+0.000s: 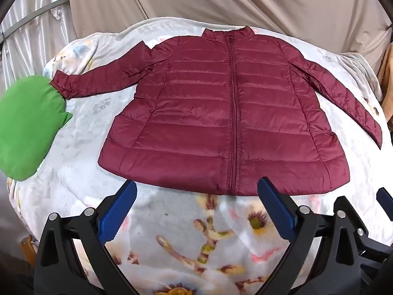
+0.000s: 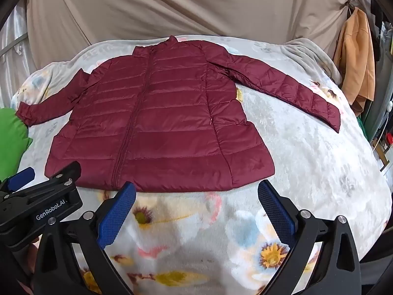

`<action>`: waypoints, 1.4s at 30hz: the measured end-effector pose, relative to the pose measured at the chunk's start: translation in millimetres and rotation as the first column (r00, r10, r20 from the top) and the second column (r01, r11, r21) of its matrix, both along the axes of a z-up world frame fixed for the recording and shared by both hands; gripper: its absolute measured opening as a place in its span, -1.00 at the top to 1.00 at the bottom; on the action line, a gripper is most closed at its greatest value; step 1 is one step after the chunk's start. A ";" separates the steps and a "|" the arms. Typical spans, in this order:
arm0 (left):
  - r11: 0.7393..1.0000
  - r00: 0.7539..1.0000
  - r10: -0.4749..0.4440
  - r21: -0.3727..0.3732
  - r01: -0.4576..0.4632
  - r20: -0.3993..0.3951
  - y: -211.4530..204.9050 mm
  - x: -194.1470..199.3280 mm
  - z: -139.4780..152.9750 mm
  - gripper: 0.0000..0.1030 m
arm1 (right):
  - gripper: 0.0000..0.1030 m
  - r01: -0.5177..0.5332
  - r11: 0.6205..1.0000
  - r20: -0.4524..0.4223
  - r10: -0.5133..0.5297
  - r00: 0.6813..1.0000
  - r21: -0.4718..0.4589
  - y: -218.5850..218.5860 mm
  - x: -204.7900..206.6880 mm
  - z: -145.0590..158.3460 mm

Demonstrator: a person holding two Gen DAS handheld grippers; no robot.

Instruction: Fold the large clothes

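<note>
A maroon quilted puffer jacket (image 1: 221,113) lies flat and zipped on a floral blanket (image 1: 186,233), collar at the far side, both sleeves spread out; it also shows in the right wrist view (image 2: 162,123). My left gripper (image 1: 196,186) is open and empty, hovering just in front of the jacket's hem near the zipper. My right gripper (image 2: 196,189) is open and empty, in front of the hem's right half. The left gripper's body shows at the lower left of the right wrist view (image 2: 41,196).
A green cushion (image 1: 27,127) lies at the left, touching the left sleeve cuff. A beige cloth (image 2: 172,7) hangs behind the bed. An orange garment (image 2: 356,61) hangs at the far right. The blanket (image 2: 319,159) covers a rounded bed that drops off at the sides.
</note>
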State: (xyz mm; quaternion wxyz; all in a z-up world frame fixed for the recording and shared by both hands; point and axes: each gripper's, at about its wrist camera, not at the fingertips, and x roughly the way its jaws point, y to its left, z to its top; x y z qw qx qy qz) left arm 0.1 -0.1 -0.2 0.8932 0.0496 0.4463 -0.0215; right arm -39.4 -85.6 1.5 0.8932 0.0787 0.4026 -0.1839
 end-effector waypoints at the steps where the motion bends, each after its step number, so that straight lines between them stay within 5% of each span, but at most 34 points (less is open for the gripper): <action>1: 1.000 1.000 0.000 0.004 0.000 0.000 -0.2 0.0 0.0 -0.86 | -0.90 0.000 1.000 -0.002 0.000 1.000 0.002 -0.1 0.0 -0.1; 42: 1.000 1.000 -0.001 0.014 0.000 0.016 5.2 -10.0 6.0 -0.86 | -0.90 0.011 1.000 -0.001 -0.011 1.000 0.003 0.8 -8.9 2.1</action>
